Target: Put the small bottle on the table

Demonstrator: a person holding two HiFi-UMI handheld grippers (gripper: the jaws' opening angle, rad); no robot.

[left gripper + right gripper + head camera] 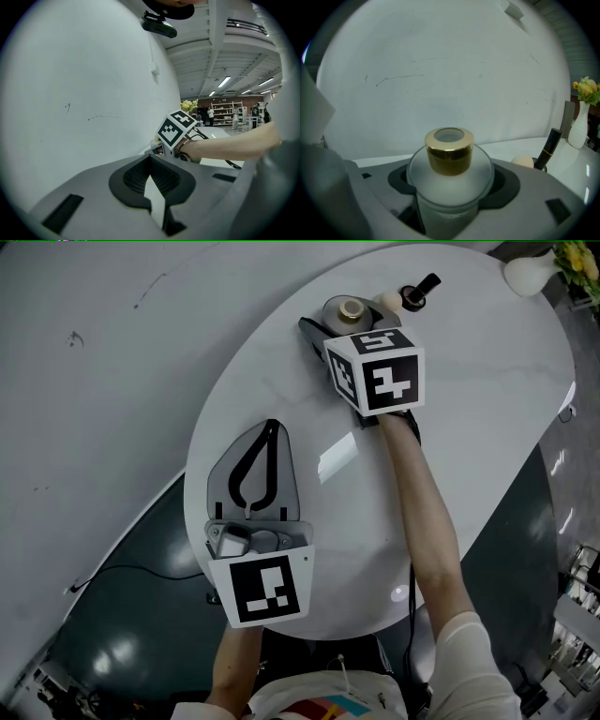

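The small bottle [449,180] is frosted glass with a gold cap [352,308]. My right gripper [343,322] is shut on it, its jaws hugging the body on both sides over the far part of the white oval table [469,427]. The frames do not show whether the bottle's base touches the table. In the right gripper view, the right gripper [450,187] shows its dark pads wrapped around the glass. My left gripper [271,427] hovers over the table's near left part, shut with nothing in it. In its own view the left gripper [151,158] points toward the right hand.
Just right of the bottle stand a beige rounded object [389,304] and a black tube [423,289]. A white vase [530,273] with yellow flowers sits at the table's far right edge. A pale curved wall [440,70] rises behind the table.
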